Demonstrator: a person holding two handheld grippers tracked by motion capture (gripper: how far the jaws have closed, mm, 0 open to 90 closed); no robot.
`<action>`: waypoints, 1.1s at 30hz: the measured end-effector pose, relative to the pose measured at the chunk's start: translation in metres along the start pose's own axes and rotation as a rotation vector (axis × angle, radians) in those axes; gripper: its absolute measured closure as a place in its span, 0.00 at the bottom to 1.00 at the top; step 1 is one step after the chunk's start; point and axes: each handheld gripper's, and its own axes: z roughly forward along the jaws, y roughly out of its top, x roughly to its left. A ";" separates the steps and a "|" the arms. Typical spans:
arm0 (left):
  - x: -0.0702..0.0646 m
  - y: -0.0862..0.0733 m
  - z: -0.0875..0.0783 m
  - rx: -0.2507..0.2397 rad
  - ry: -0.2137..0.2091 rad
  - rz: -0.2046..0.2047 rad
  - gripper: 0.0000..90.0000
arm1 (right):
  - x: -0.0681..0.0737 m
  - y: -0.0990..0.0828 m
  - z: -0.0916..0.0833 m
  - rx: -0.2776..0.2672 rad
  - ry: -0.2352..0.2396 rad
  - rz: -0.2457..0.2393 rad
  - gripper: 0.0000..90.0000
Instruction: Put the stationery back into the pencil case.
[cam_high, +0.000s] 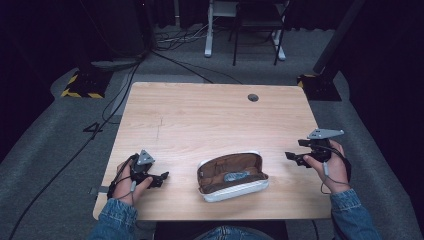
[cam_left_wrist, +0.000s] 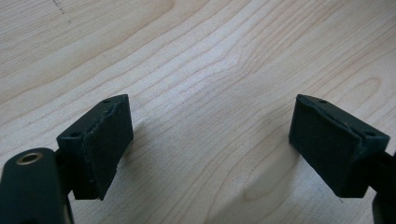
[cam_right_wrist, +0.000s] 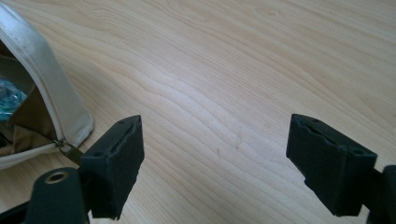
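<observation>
An open pouch (cam_high: 233, 176) is seen lying on the bench (cam_high: 210, 115) near its 6 o'clock edge, btwn left tongs (cam_high: 162, 178) at 9 and right tongs (cam_high: 293, 157) at 3; both prs are held apart, nothing clamped. Pouch is judged soft, light, floppy; best taken by the stiff white rim or zip pull (cam_right_wrist: 67, 148). No brand/writing can be read.

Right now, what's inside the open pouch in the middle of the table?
The pouch lies unzipped, showing its brown lining and one small bluish, shiny item near the middle. What that item is can't be made out, and anything beneath it or under the folded lining is covered.
</observation>
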 end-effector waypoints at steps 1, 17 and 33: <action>0.000 0.000 0.000 0.000 0.000 0.000 0.15 | -0.001 -0.002 0.001 -0.001 -0.001 0.004 0.22; 0.000 0.000 0.000 0.000 0.000 0.000 0.15 | -0.005 -0.035 0.018 -0.016 -0.033 0.039 0.21; 0.000 0.000 0.000 0.003 0.000 -0.004 0.15 | -0.005 -0.050 0.033 -0.001 -0.051 0.043 0.18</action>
